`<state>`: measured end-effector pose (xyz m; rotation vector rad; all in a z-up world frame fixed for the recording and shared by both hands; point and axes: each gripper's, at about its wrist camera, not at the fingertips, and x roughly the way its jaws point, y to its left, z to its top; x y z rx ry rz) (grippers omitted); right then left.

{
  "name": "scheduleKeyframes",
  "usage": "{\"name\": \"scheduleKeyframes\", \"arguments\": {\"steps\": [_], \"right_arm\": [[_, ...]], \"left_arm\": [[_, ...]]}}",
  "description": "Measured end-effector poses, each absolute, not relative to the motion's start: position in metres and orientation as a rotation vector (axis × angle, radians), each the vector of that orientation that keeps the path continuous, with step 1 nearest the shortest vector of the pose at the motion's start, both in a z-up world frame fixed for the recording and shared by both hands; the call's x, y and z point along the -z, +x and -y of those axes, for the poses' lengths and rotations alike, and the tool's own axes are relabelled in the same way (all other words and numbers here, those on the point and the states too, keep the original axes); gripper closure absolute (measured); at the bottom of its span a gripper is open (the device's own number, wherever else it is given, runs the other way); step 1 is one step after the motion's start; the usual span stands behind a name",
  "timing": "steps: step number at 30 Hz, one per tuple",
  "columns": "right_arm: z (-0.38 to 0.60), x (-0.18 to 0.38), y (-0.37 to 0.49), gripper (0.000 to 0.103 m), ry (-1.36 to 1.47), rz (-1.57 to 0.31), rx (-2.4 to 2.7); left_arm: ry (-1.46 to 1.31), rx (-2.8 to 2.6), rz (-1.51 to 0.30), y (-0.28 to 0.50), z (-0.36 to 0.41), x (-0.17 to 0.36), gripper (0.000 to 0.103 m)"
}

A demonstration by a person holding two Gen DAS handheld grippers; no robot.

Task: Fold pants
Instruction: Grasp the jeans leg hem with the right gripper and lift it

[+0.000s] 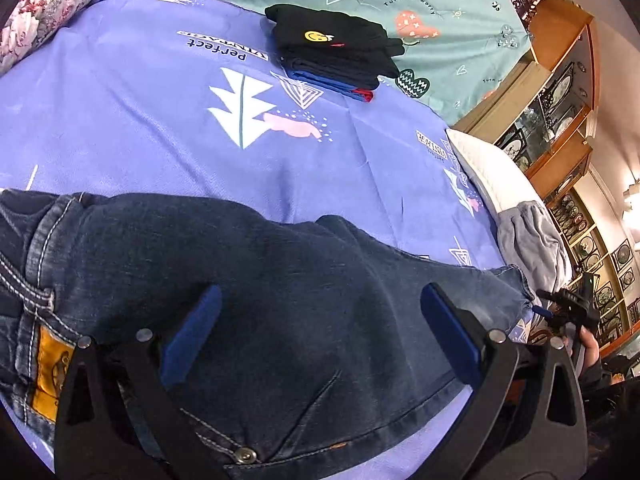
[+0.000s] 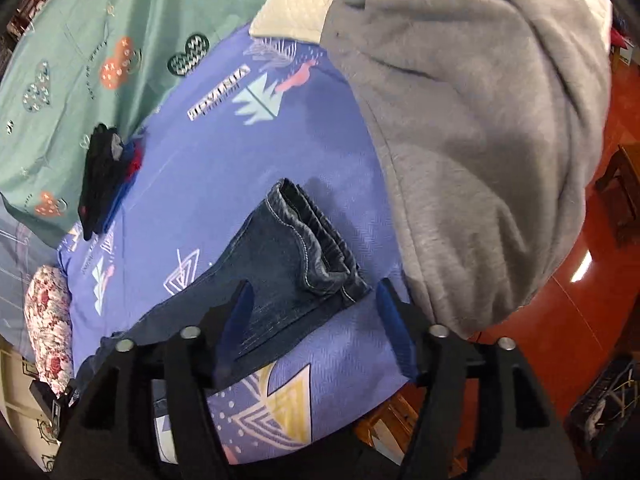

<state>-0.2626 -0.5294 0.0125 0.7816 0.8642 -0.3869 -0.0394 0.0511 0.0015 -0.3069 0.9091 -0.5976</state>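
jeans (image 1: 280, 300) under spread left gripper (image 1: 320, 332) | right gripper (image 2: 316, 320) spread, hem between, seemingly unpinched

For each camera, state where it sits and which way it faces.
Left wrist: on the left hand-held gripper, open, looking down over the jeans at their waistband end; the right hand-held gripper and a hand show at the far right.
Right wrist: on the open right hand-held gripper, looking down at the jeans' leg cuffs beside a grey garment.
Both see the jeans, purple sheet and folded clothes stack.
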Motion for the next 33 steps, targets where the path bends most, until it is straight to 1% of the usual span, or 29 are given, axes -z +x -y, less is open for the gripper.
{"name": "scheduleKeyframes", "arguments": {"steps": [3,5,12,15,16,17,18,20,25,27,29,31,33], "right_arm": [[0.532,-0.015,-0.248,0.020,0.776,-0.912,0.374],[0.533,-0.017,-0.244,0.016,0.806,-0.939,0.367],[0.535,-0.008,-0.205,0.012,0.737,-1.184,0.329],[0.539,-0.006,-0.201,0.013,0.749,-1.212,0.293],[0.540,-0.006,-0.201,0.015,0.771,-1.203,0.257],[0.540,-0.004,-0.203,0.035,0.824,-1.194,0.185],[0.538,-0.003,-0.205,0.058,0.856,-1.198,0.142],[0.533,-0.008,-0.208,0.059,0.832,-1.171,0.113],[0.522,-0.019,-0.214,0.070,0.731,-1.060,0.163],[0.504,-0.035,-0.212,0.074,0.599,-0.996,0.206],[0.479,-0.060,-0.208,0.074,0.447,-0.915,0.225],[0.433,-0.092,-0.204,0.074,0.267,-0.810,0.183],[0.386,-0.113,-0.198,0.074,0.128,-0.755,0.089]], "left_arm": [[-0.290,0.597,-0.898,-0.043,-0.052,-0.001,0.002],[-0.278,0.598,-0.889,-0.044,-0.052,0.000,0.002],[-0.263,0.603,-0.874,-0.043,-0.050,0.003,0.002],[-0.256,0.610,-0.862,-0.044,-0.050,0.004,0.002],[-0.250,0.611,-0.860,-0.044,-0.050,0.004,0.002],[-0.242,0.610,-0.858,-0.045,-0.049,0.005,0.002],[-0.237,0.609,-0.857,-0.045,-0.049,0.005,0.002],[-0.230,0.607,-0.857,-0.045,-0.047,0.005,0.002],[-0.221,0.607,-0.858,-0.045,-0.046,0.005,0.002],[-0.220,0.608,-0.858,-0.045,-0.046,0.005,0.002],[-0.219,0.607,-0.858,-0.046,-0.046,0.005,0.002],[-0.216,0.603,-0.857,-0.046,-0.046,0.005,0.002],[-0.214,0.600,-0.853,-0.048,-0.046,0.006,0.002]]}}
